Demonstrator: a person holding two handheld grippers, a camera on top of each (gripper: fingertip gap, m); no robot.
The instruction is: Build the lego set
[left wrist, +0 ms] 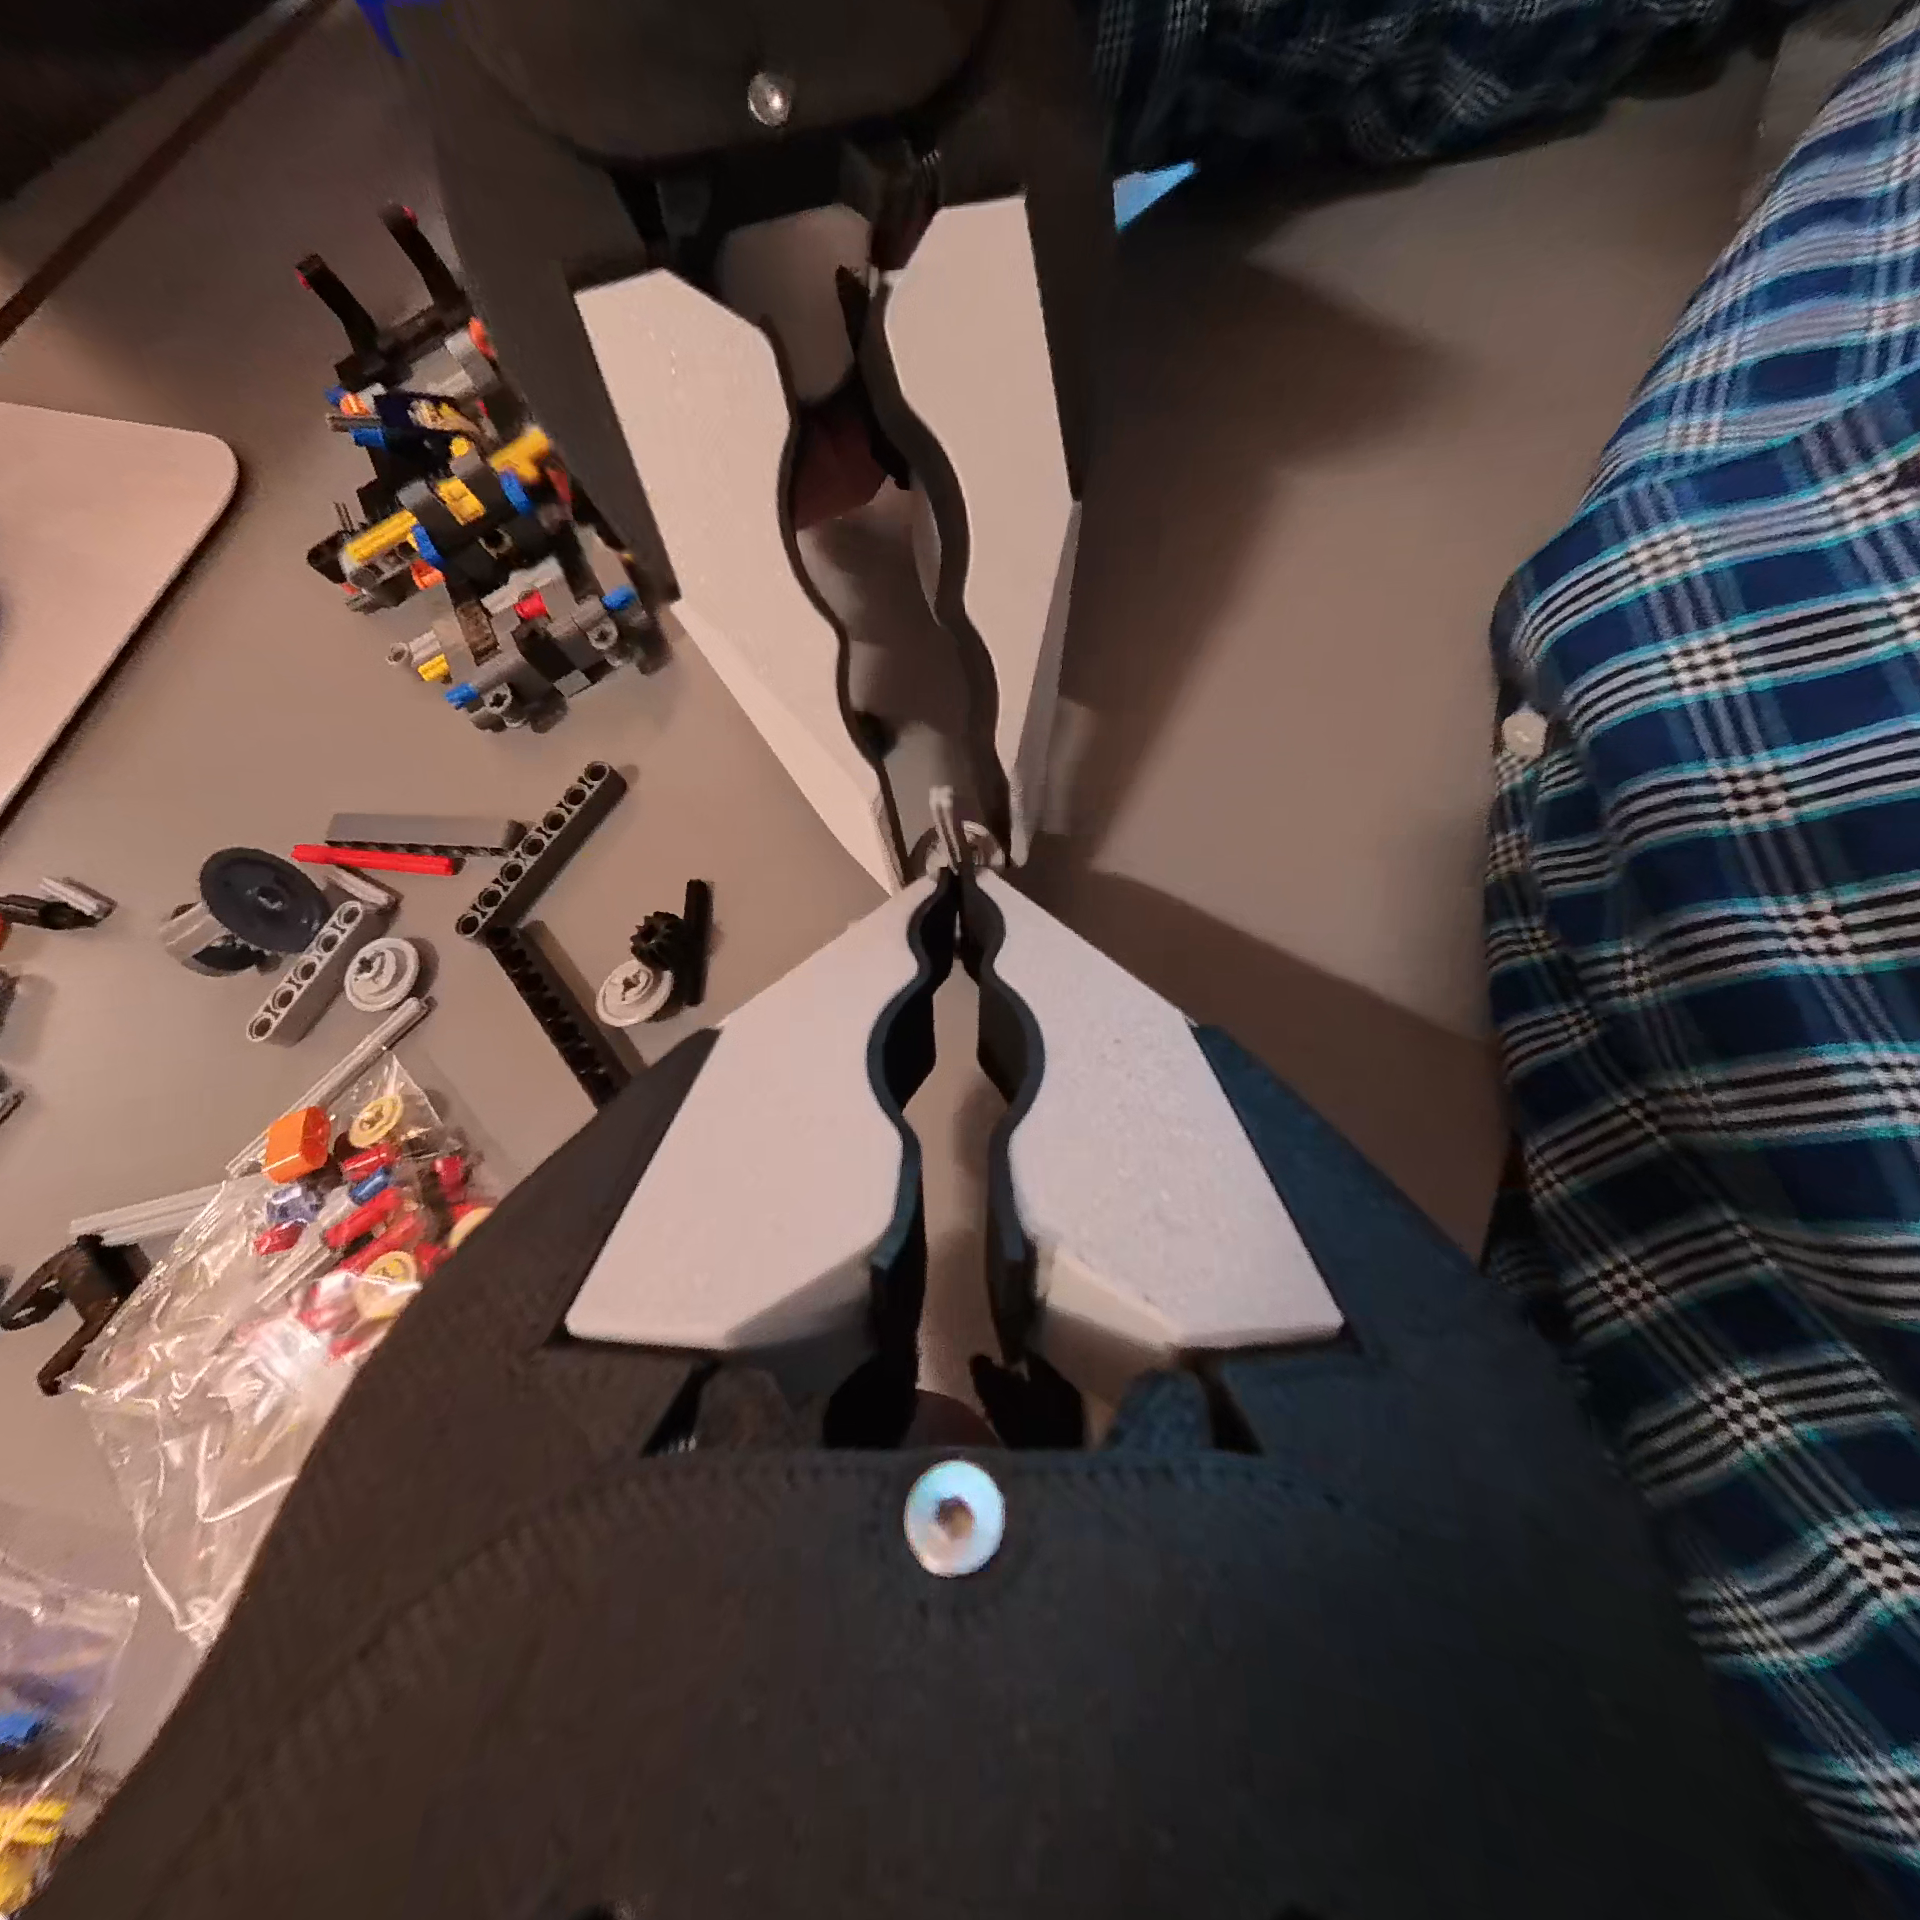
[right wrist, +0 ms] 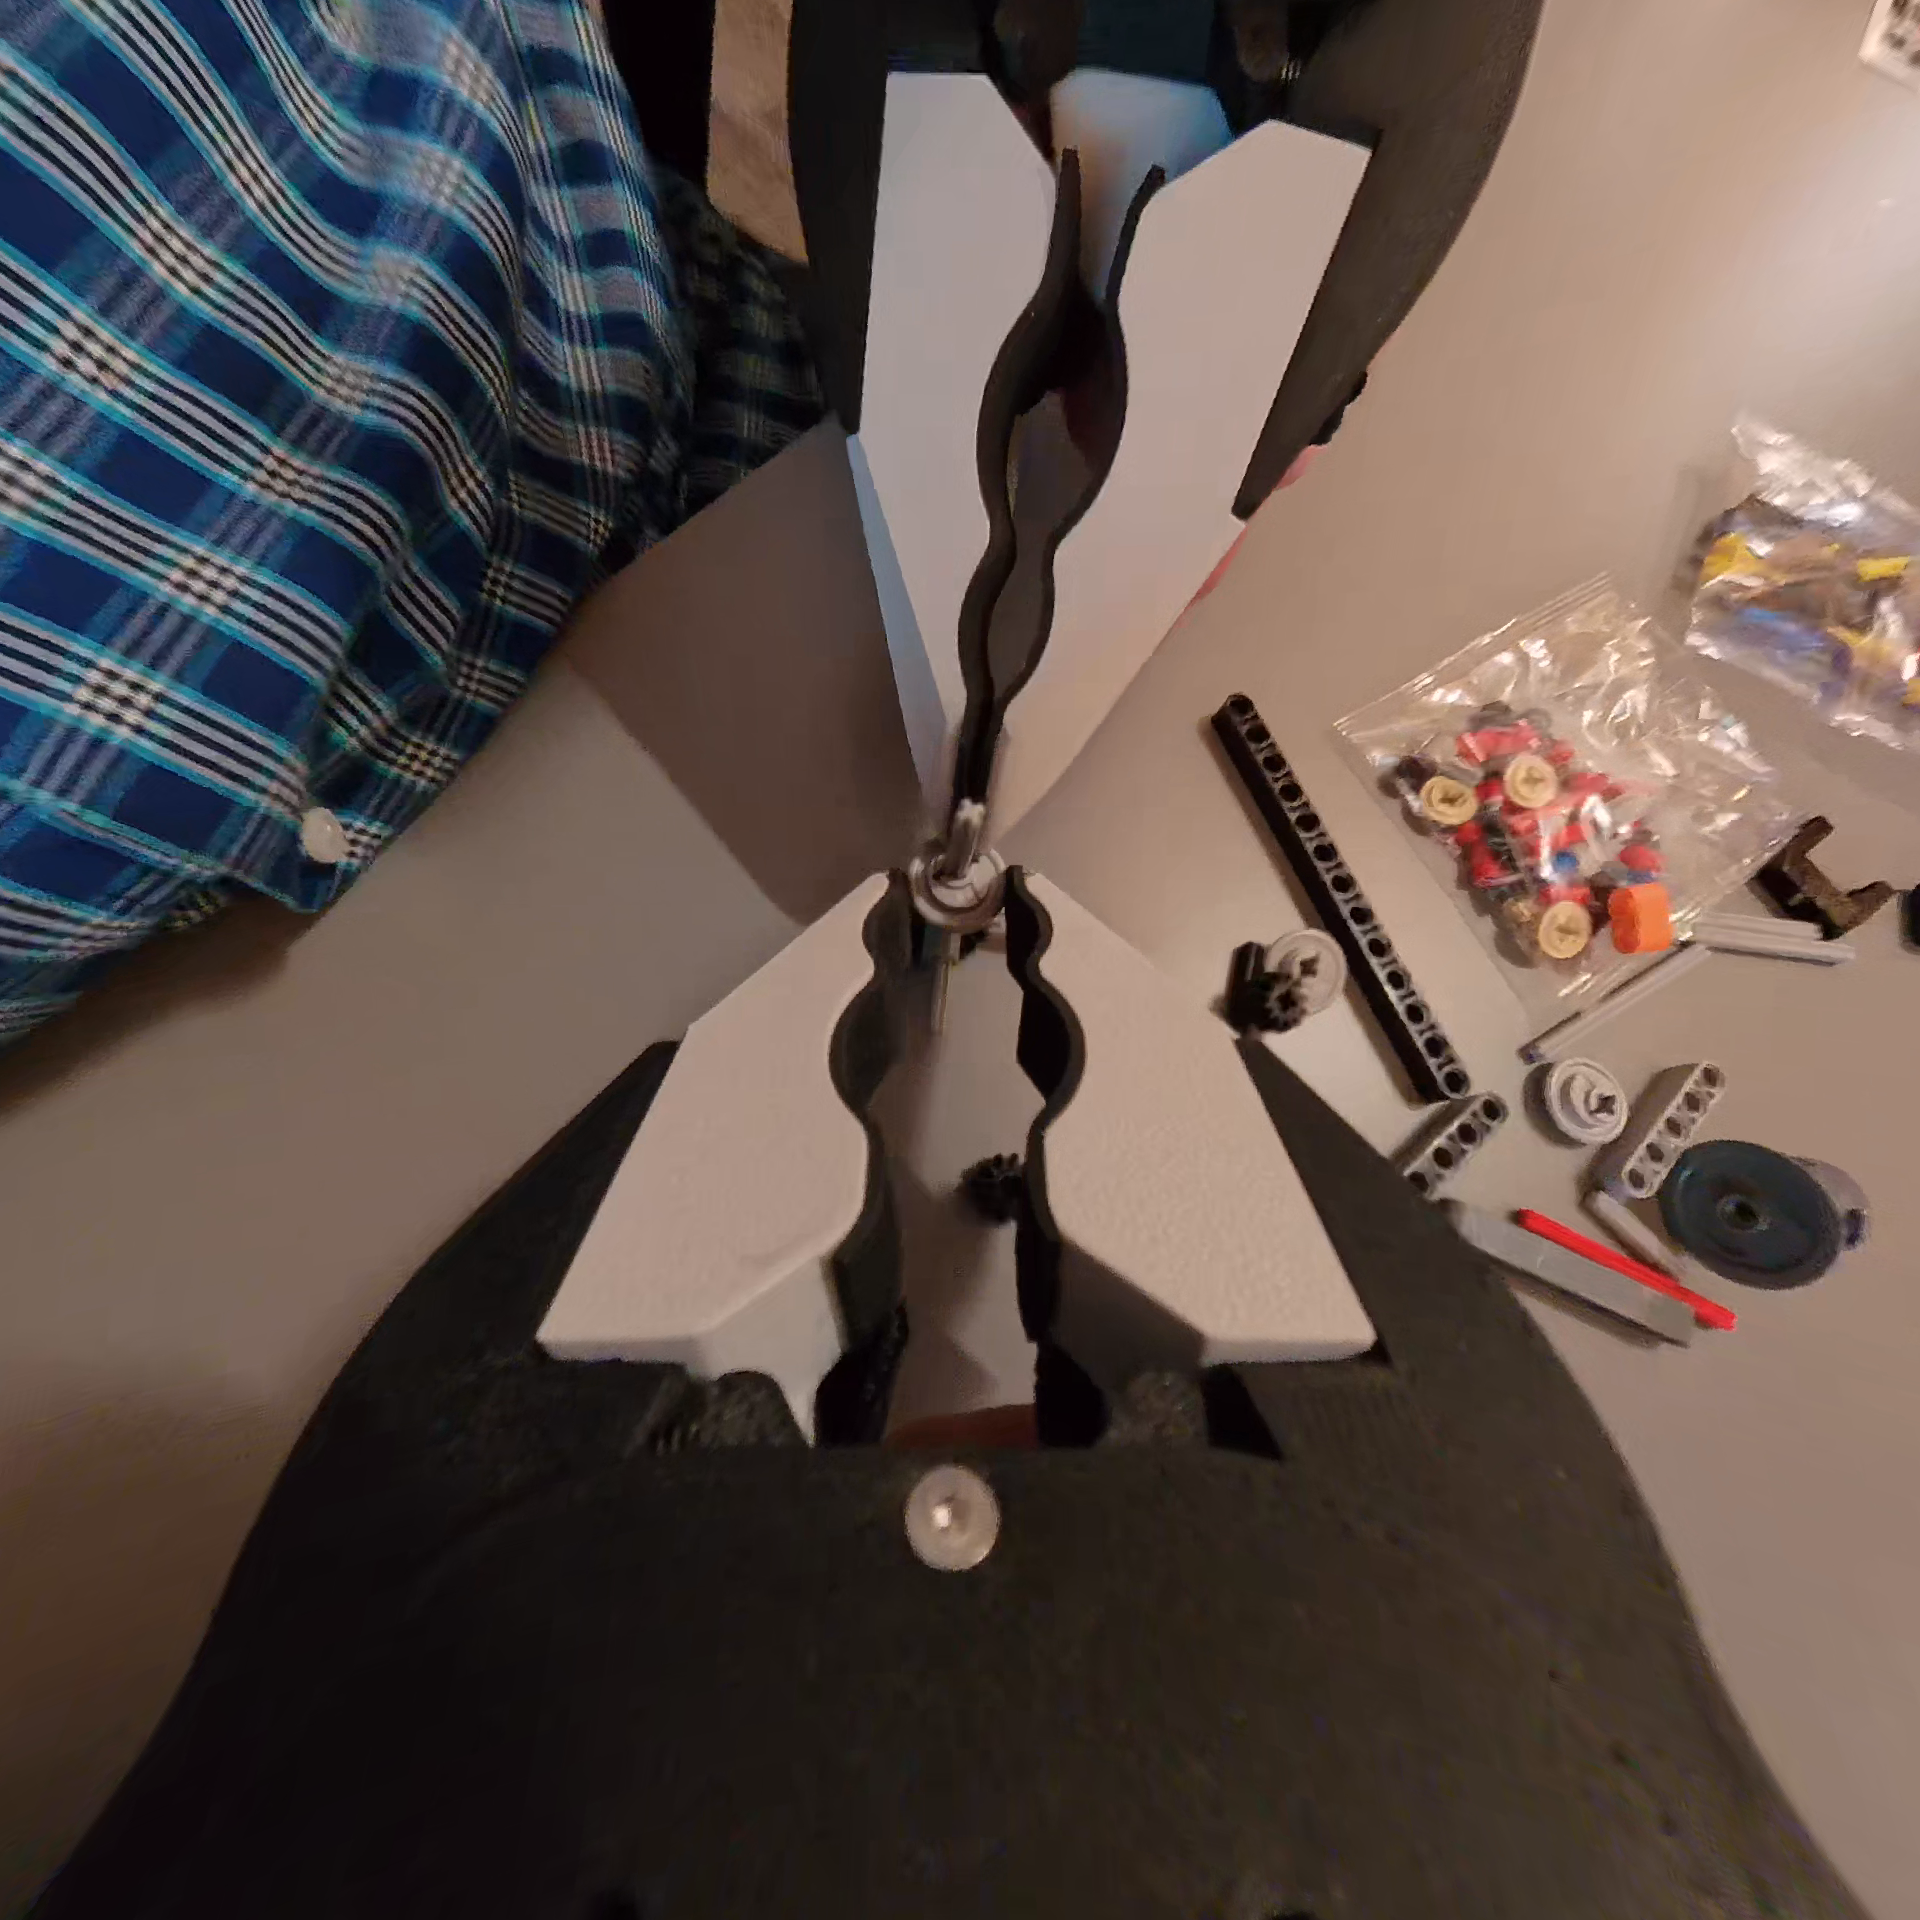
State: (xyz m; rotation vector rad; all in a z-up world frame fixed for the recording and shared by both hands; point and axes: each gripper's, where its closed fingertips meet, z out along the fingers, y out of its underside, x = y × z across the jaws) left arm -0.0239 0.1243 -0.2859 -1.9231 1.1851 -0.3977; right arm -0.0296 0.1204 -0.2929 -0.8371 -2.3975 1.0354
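grey bush (right wrist: 951, 894) pinched between both claw tips

Loose beams (left wrist: 540, 914) lie between the bag (left wrist: 312, 1226) and, seemingly, the assembly (left wrist: 478, 520).

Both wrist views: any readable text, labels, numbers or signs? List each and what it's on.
No text is readable in either view.
White sheet at the top right corner of the right wrist view: dark marks, cut off and blurred, unreadable.
Clear parts bag: no legible print.
Small grey part pinched between left gripper and right gripper: no markings visible.
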